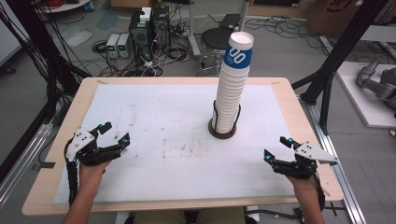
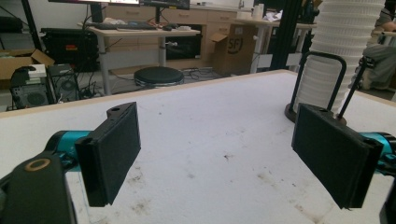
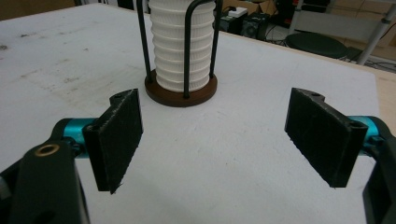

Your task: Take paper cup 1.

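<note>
Stack of paper cups (image 1: 233,88) upright in wire holder (image 1: 223,127), far centre of table (image 1: 56,154) | left gripper (image 1: 111,133) wide, empty | right gripper (image 1: 278,148) wide, empty | risk: sideways nudge likely topples tall stack; pinching could lift 2 cups.

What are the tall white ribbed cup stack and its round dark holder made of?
Tall white cup stack: likely paper, matte, thin rolled rims layered closely, blue printed band on the top cup. Round dark brown holder base: looks like wood or brown plastic, dull finish; cannot tell which. Its black upright loops: probably bent metal rod, smooth.
</note>
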